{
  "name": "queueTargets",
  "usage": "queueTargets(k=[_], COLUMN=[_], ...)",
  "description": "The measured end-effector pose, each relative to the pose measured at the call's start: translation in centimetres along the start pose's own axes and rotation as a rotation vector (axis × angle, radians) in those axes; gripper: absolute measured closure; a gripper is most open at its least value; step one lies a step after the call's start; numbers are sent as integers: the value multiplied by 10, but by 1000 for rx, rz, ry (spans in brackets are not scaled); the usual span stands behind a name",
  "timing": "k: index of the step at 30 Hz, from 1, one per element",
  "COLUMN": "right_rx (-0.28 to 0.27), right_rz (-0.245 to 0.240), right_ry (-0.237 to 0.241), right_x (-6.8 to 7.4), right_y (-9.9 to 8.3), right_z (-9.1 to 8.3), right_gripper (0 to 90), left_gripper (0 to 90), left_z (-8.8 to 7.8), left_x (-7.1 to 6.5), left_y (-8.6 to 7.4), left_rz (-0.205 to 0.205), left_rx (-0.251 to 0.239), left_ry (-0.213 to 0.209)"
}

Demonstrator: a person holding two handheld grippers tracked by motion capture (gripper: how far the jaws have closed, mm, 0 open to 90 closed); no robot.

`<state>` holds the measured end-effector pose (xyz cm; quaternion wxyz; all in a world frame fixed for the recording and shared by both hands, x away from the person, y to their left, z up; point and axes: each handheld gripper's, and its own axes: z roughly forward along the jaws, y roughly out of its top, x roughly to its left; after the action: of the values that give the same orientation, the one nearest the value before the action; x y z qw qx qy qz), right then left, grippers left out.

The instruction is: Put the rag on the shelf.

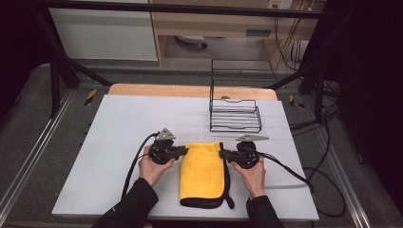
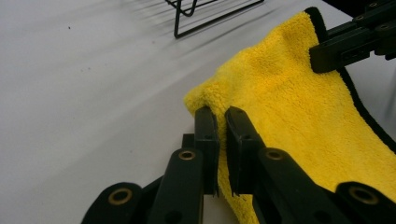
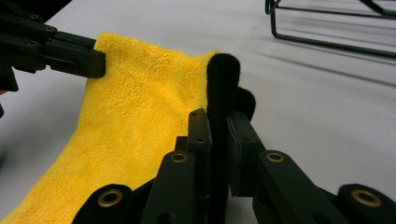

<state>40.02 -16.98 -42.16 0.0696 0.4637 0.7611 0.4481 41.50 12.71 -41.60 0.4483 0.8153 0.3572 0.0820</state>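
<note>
High view: near the person, a fluffy yellow cloth with a black edge [image 1: 202,173] lies folded on the white table [image 1: 114,142]. The left tongs [image 1: 182,151] are pinched tight on its far left corner. The right tongs [image 1: 223,154] are pinched tight on the black edge at the far right corner. I think a corner could slip out if one hand pulls harder. Farther back stands a black wire rack [image 1: 235,116], near enough to bump.

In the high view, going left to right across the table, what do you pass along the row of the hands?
Left black claw → folded yellow fleece towel with black trim → right black claw; both clamp the towel's far corners.
</note>
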Motion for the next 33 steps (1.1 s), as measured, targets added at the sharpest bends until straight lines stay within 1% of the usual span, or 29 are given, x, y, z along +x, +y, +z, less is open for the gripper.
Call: queueTargets(k=[4, 5, 8, 9, 10, 11, 12, 13, 18, 19, 20, 22, 23, 24, 25, 26, 28, 29, 31, 32, 33], right_rx=[-27, -27, -56, -62, -71, -79, -86, -97, -138, -138, -156, -175, -185, -194, -203, -212, -229, -229, -253, -260, -260], right_rz=[-14, -14, -39, -41, -50, -58, -63, -63, -82, -82, -92, -100, -108, -114, -121, -123, -131, -131, -145, -148, -148], right_ry=[0, 0, -13, -15, -17, -21, -25, -25, -35, -35, -37, -42, -48, -50, -53, -54, -59, -59, -72, -74, -74], right_x=[4, 4, 9, 10, 12, 13, 13, 14, 18, 18, 21, 23, 25, 26, 27, 28, 30, 30, 32, 33, 33], right_y=[2, 2, 5, 6, 7, 8, 9, 10, 15, 15, 18, 21, 23, 24, 26, 27, 29, 29, 33, 34, 34], right_z=[-7, -7, -15, -17, -19, -20, -22, -24, -34, -34, -39, -43, -45, -48, -49, -51, -54, -54, -59, -60, -60], right_gripper=[820, 820, 822, 823, 823, 823, 823, 824, 825, 825, 825, 826, 826, 826, 826, 826, 826, 826, 827, 827, 827], left_gripper=[838, 838, 838, 838, 838, 838, 838, 838, 838, 838, 838, 838, 838, 838, 838, 838, 838, 838, 838, 838, 838], left_z=[-7, -9, -14, -17, -17, -20, -22, -22, -30, -31, -35, -37, -40, -42, -43, -43, -46, -46, -48, -48, -49], left_x=[-4, -5, -9, -12, -12, -14, -16, -16, -21, -22, -24, -25, -27, -28, -29, -29, -31, -31, -33, -33, -34], left_y=[3, 4, 9, 12, 12, 15, 17, 17, 24, 26, 30, 31, 35, 37, 39, 39, 43, 43, 47, 47, 48], left_rz=[7, 10, 20, 24, 24, 30, 32, 32, 48, 51, 59, 62, 67, 71, 73, 73, 77, 77, 86, 86, 89], left_rx=[-29, -35, -56, -71, -71, -88, -96, -96, -136, -142, -157, -163, -180, -186, -196, -196, -219, -219, -242, -242, -250], left_ry=[-5, -6, -3, -5, -5, -5, -5, -5, -5, -5, 1, 2, 4, 4, 7, 7, 10, 10, 14, 14, 14])
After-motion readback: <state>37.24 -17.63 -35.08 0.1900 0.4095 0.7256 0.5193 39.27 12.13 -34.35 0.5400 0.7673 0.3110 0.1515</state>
